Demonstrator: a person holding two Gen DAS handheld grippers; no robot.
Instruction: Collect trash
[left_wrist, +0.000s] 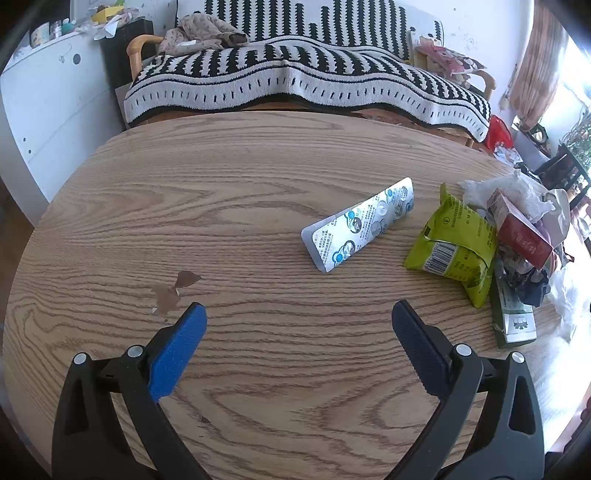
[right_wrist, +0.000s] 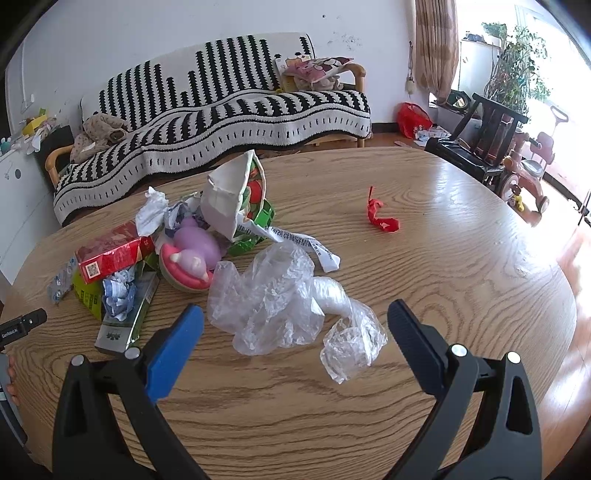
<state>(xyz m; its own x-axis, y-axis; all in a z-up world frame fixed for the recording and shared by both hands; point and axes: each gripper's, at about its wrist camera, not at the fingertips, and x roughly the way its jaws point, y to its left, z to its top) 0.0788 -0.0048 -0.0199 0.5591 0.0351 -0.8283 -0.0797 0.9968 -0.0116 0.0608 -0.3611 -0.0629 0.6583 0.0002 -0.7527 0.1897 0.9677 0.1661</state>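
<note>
A silver blister pack (left_wrist: 360, 223) lies on the round wooden table (left_wrist: 258, 177), ahead and a little right of my open, empty left gripper (left_wrist: 299, 317). A green snack bag (left_wrist: 458, 247) and a red box (left_wrist: 522, 236) lie in a trash pile at the right. In the right wrist view, crumpled clear plastic (right_wrist: 280, 302) lies just ahead of my open, empty right gripper (right_wrist: 295, 317). The pile holds the red box (right_wrist: 110, 251), a pink toy (right_wrist: 192, 258) and a torn paper bag (right_wrist: 232, 199). A red wrapper (right_wrist: 380, 214) lies alone further back.
A brown stain (left_wrist: 173, 291) marks the table near my left fingertip (left_wrist: 192, 325). A striped sofa (right_wrist: 229, 110) stands behind the table. A dark chair (right_wrist: 487, 129) and a toy tricycle (right_wrist: 528, 173) stand at the right. The left gripper shows at the left edge (right_wrist: 22, 325).
</note>
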